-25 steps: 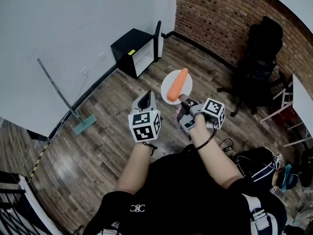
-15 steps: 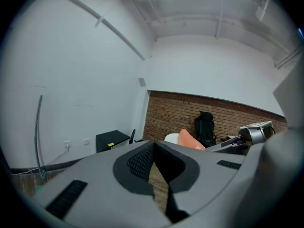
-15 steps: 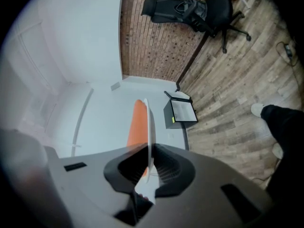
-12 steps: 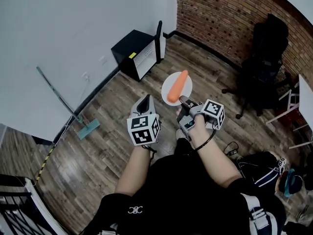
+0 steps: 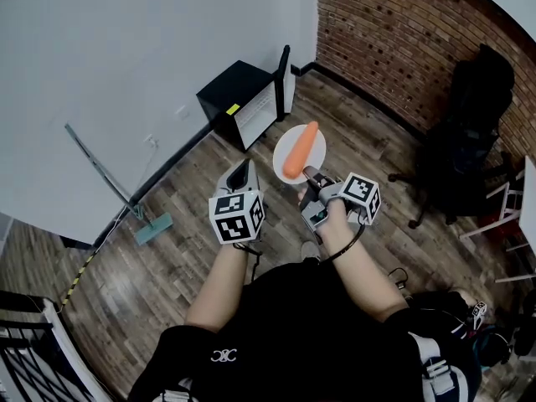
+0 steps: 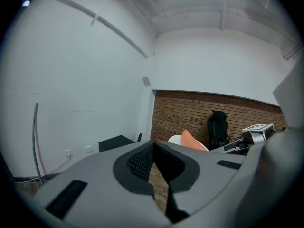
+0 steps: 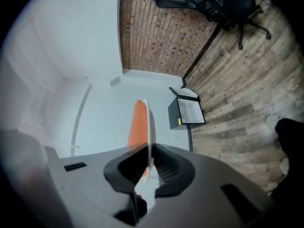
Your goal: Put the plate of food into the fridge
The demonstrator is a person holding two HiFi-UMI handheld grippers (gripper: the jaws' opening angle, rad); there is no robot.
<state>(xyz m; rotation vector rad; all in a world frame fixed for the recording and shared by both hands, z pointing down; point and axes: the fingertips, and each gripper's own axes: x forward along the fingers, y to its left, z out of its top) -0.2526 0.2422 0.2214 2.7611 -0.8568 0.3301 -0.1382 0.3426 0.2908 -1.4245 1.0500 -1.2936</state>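
Observation:
A white plate carrying an orange carrot hangs in the air in front of me, level. My right gripper is shut on its near rim. In the right gripper view the plate shows edge-on between the jaws, with the carrot to its left. My left gripper is beside it on the left, shut and holding nothing. The small black fridge stands on the floor against the white wall ahead, its door swung open. It also shows in the right gripper view as the fridge.
A long-handled mop leans on the wall at left. A black office chair stands by the brick wall at right. White furniture is at the right edge, a railing at bottom left.
Both grippers and the plate have moved together across the wood floor toward the fridge, which now looks nearer. The chair has slid off to the right of the view. The grip is unchanged.

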